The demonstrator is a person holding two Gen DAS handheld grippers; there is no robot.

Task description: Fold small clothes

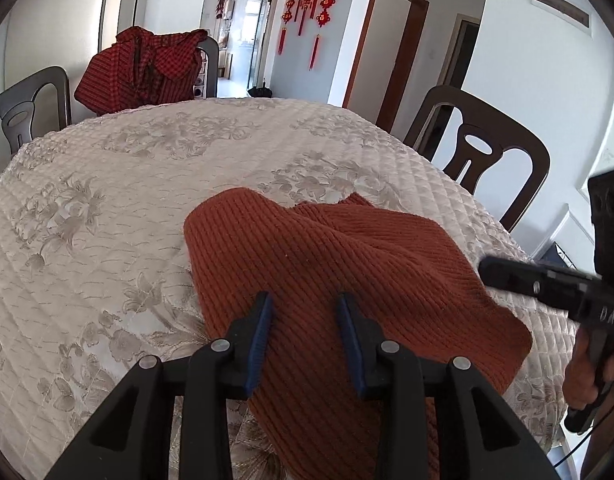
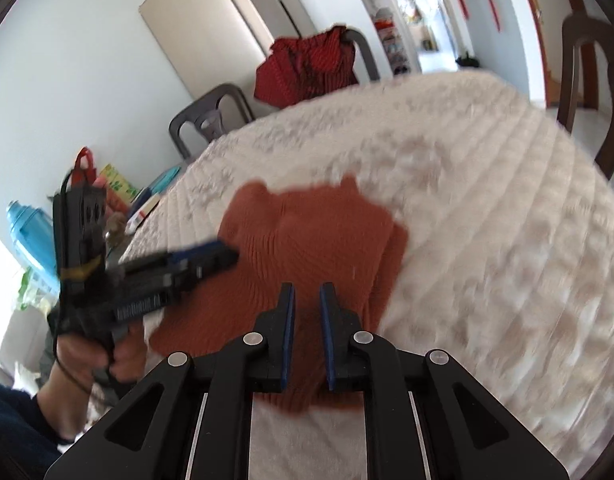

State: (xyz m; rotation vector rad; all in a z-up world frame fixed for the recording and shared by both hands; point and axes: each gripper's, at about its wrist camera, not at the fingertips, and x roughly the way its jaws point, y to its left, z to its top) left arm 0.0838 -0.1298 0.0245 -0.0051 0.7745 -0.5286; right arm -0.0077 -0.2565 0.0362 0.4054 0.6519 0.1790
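A rust-orange ribbed knit garment [image 1: 331, 264] lies bunched on the quilted cream tablecloth [image 1: 107, 208], hanging over the near table edge. My left gripper [image 1: 305, 300] is open and empty just above its near part. My right gripper [image 2: 307, 292] is open and empty over the same garment [image 2: 307, 228]; the right wrist view is motion-blurred. The right gripper also shows in the left wrist view [image 1: 487, 268] at the garment's right edge. The left gripper shows in the right wrist view [image 2: 231, 254] at its left edge.
A red checked garment [image 1: 143, 68] hangs over a chair back at the far side. Dark wooden chairs [image 1: 479, 148] stand around the table. A blue water jug [image 2: 31, 240] and boxes sit on the left beyond the table.
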